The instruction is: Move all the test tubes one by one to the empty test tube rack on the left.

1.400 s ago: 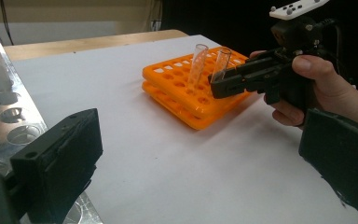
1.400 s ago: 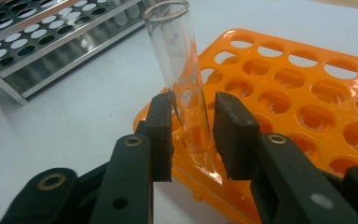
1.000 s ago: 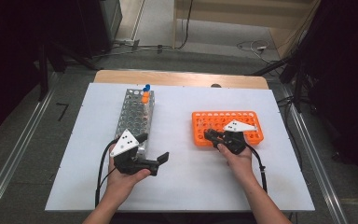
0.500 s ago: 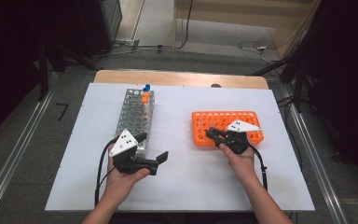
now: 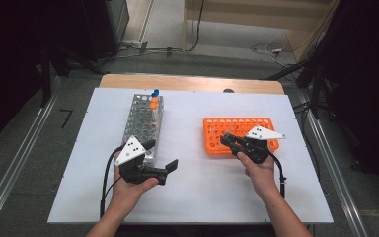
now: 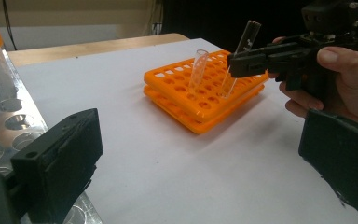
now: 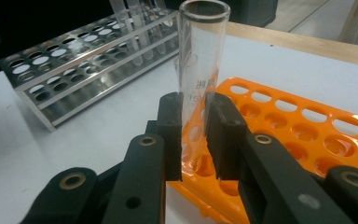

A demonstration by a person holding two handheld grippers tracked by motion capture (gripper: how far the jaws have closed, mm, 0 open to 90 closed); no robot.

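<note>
Right gripper [image 7: 193, 135] is clamped on a clear glass test tube [image 7: 200, 60], its lower end still down in a hole of the flat orange plastic rack [image 7: 307, 140] on the white bench [image 5: 197, 197]. Printing on the glass looks like "15", the rest too blurry to read. Left gripper [image 5: 160, 155] sits wide open with nothing in it, beside the silver metal tube rack [image 5: 140, 121].
</note>
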